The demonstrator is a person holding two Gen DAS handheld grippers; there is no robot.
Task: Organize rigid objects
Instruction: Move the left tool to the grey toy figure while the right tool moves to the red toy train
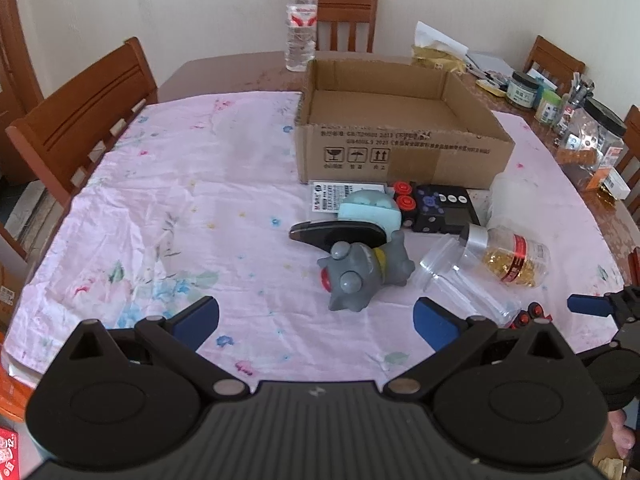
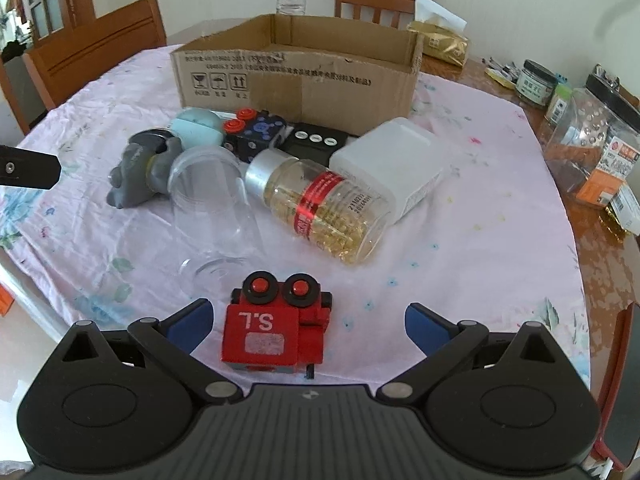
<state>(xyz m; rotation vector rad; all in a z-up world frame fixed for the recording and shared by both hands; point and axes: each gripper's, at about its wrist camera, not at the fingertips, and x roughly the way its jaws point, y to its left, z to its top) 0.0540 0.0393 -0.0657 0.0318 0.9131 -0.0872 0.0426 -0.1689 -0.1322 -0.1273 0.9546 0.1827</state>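
Right wrist view: the right gripper (image 2: 307, 322) has its jaws spread wide and grips nothing; a red toy block (image 2: 276, 330) marked S.L sits between its blue fingers (image 2: 191, 322), low in the frame, whether touching I cannot tell; above it a clear plastic cup (image 2: 214, 204) and a pill bottle (image 2: 320, 204) lie on their sides on the pink cloth (image 2: 460, 240); the cardboard box (image 2: 296, 76) stands open at upper centre. Left wrist view: the left gripper (image 1: 316, 316) is likewise wide open and empty, low in the frame; a grey toy figure (image 1: 360, 274) lies just above it, near centre.
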